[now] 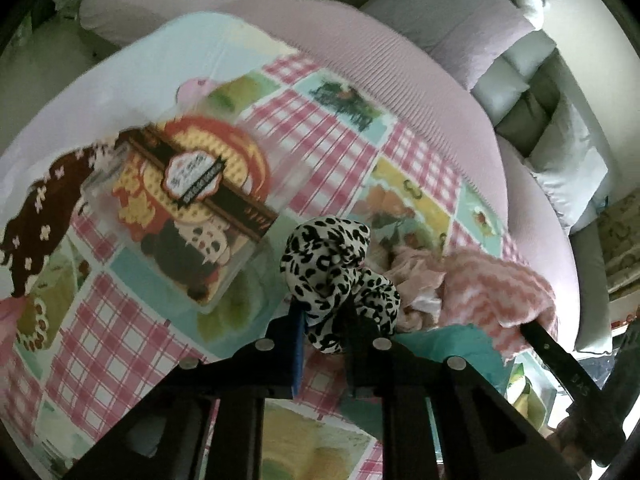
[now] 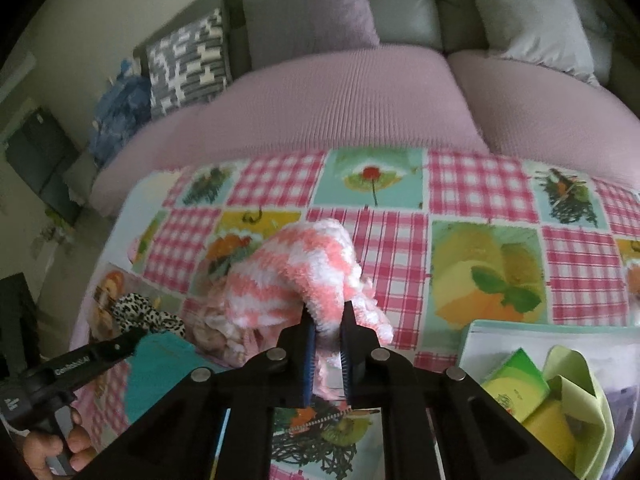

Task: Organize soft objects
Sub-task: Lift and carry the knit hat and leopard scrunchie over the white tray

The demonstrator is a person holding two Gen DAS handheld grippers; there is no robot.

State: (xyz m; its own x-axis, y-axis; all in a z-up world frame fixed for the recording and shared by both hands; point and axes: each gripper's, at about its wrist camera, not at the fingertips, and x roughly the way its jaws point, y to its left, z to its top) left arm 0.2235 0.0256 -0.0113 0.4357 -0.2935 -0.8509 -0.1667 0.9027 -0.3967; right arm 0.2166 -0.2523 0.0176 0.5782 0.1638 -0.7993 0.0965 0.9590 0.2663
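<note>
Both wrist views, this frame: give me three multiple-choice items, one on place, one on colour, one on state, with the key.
1. Where does the teal cloth lie?
A. on the sofa cushions
B. on the patchwork tablecloth, near the leopard-print fabric item
C. inside the clear box

2. What colours is the fluffy knitted item in the right tool?
A. pink and white
B. blue and grey
C. green and yellow

3. What is the left tool doing?
A. hanging open above the table
B. shut on nothing
C. shut on the leopard-print fabric item

Key:
1 B: the right wrist view shows it on the cloth beside the leopard print.
2 A: pink and white zigzag bands.
3 C: the fabric sits pinched between its fingers.
</note>
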